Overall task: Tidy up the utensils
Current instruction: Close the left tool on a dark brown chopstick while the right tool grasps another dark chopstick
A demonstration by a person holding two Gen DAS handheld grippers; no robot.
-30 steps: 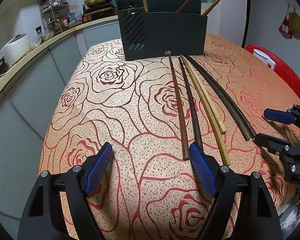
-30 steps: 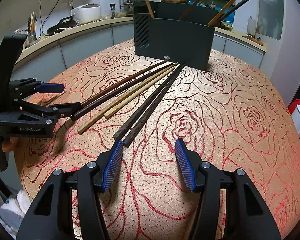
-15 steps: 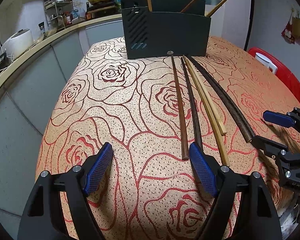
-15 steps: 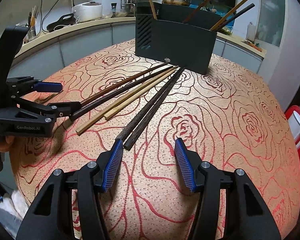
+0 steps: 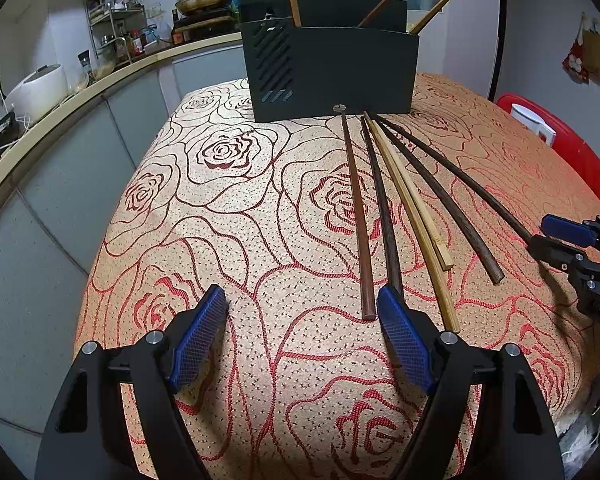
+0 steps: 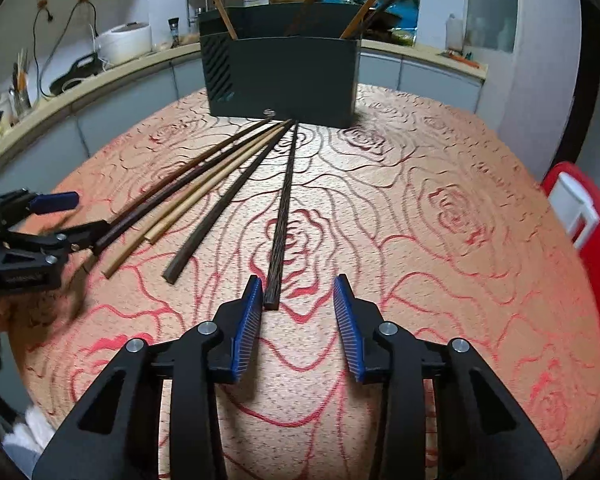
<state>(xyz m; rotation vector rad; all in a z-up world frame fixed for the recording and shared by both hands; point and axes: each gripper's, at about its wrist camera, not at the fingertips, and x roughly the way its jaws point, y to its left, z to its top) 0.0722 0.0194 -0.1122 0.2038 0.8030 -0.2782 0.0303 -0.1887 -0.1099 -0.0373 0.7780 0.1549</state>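
Several chopsticks lie fanned on the rose-patterned tablecloth (image 5: 220, 208), their far tips meeting at a black utensil holder (image 5: 332, 68) that has a few chopsticks standing in it. My left gripper (image 5: 302, 294) is open over the cloth; its right finger covers the near end of a dark brown chopstick (image 5: 382, 204), beside a reddish one (image 5: 358, 216). My right gripper (image 6: 297, 280) has its jaws closing. The near end of a black chopstick (image 6: 283, 216) lies between them, close to the left pad (image 6: 248, 320), with the right pad apart from it.
Two pale bamboo chopsticks (image 5: 410, 208) and another black one (image 5: 440, 196) lie in the middle of the fan. A red stool (image 5: 560, 148) stands past the table's right edge. A curved counter (image 5: 80, 92) with a rice cooker (image 5: 40, 88) runs behind on the left.
The rightmost black chopstick has swung away from its partner, which it lay against before. My right gripper's jaws have narrowed and shifted around that chopstick's end. The left gripper stays put.
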